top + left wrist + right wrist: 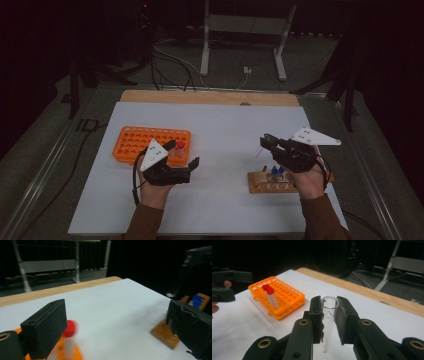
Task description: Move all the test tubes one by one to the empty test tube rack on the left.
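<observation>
High view: right gripper (pixel 263 141) is up over the white table (pixel 225 125), above and just behind the wooden rack (pixel 267 183), jaws clamped on a clear tube (pixel 258 151) whose thin end hangs down and left of the fingertips. The orange rack (pixel 145 141) sits well to its left, across the bare middle of the table, so the tube would have to travel left to get there. Left gripper (pixel 182 153) hovers at the orange rack's near right corner, jaws wide and empty, next to the red-capped tubes (pixel 179 148); it's the closer hand to that rack. Left gripper view: both jaws spread far apart, nothing between them, a blurred red cap (pixel 69 328) low by the left-hand jaw, wooden rack (pixel 165 335) off right. Right gripper view: tube (pixel 328 322) pinched near its open mouth, long axis running along the jaws, closed end toward the camera, mouth pointing away; orange rack (pixel 277 296) lies ahead and left.
</observation>
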The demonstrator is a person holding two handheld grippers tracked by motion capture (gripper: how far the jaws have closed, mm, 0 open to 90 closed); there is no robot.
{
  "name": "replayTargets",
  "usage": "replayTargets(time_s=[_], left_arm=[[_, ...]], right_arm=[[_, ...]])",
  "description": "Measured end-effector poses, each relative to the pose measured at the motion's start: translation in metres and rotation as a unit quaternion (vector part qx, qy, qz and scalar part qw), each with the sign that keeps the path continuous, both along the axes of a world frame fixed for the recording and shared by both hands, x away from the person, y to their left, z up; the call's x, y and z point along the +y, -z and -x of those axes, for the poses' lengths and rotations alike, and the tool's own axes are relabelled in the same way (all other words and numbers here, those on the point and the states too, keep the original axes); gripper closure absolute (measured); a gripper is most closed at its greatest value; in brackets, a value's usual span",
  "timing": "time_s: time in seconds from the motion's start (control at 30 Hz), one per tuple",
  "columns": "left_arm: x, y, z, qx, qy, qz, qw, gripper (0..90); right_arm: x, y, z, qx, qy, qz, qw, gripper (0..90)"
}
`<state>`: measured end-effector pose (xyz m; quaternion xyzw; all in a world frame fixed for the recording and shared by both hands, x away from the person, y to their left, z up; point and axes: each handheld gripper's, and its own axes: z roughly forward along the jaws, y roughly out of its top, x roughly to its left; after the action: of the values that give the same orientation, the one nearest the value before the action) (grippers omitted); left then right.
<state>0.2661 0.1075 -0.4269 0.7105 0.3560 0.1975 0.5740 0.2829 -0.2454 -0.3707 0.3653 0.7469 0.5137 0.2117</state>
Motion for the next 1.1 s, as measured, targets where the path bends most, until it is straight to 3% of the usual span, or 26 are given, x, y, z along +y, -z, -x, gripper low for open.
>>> replayTargets(time_s=[0.4, 0.6, 0.87, 1.0, 1.1], left_arm=[[-0.046, -0.001, 0.003, 0.003, 0.064, -0.006, 0.9979, 9.1], [-0.063, 0.003, 0.003, 0.01, 0.073, -0.031, 0.9968, 17.1], [-0.076, 0.008, 0.002, 0.011, 0.101, -0.057, 0.9932, 52.0], [-0.078, 0.01, 0.002, 0.011, 0.108, -0.056, 0.9925, 64.2], [-0.078, 0.01, 0.002, 0.012, 0.112, -0.054, 0.9921, 68.4]], right_arm=[[0.044, 0.011, 0.004, 0.012, -0.046, 0.003, 0.9989, 76.1], [0.058, 0.017, 0.006, 0.02, -0.065, 0.001, 0.9977, 76.1], [0.069, 0.021, 0.01, 0.03, -0.087, -0.002, 0.9958, 76.0], [0.072, 0.023, 0.012, 0.034, -0.096, -0.002, 0.9948, 76.0], [0.073, 0.025, 0.013, 0.038, -0.1, -0.001, 0.9943, 76.1]])
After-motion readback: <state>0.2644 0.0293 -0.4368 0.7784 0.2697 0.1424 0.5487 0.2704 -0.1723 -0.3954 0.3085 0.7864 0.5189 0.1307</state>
